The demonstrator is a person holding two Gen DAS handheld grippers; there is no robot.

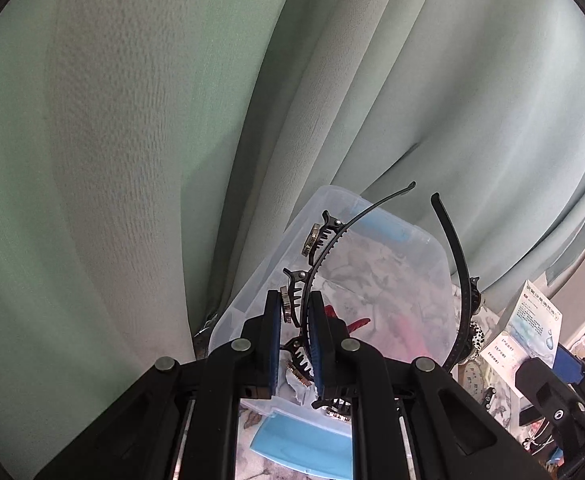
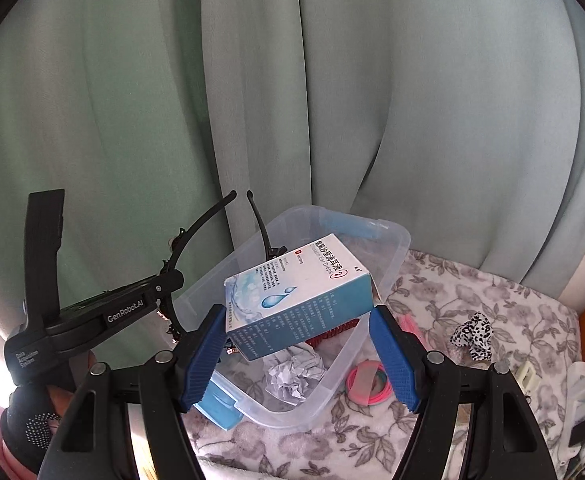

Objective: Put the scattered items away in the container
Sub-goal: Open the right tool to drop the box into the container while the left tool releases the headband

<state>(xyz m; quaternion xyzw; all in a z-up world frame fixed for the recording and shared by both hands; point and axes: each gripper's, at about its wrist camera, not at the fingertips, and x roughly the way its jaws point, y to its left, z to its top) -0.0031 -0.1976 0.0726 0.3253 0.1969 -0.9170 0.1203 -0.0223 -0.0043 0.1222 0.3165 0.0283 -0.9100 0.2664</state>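
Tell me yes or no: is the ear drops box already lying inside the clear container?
No: the ear drops box is clamped between the right gripper pads, held above the clear container.

Both wrist views angled down, close above shared clear container (image 1: 372,256), curtain (image 2: 372,100) behind

A black headband (image 1: 458,280) with black claw clips (image 1: 320,236) is showing against pale green curtains (image 2: 132,100), beside a blue-and-white ear-drops box (image 2: 298,292), a clear blue-handled container (image 2: 388,256), a grey floral cloth (image 2: 472,312) and pink hair ties (image 2: 372,388).
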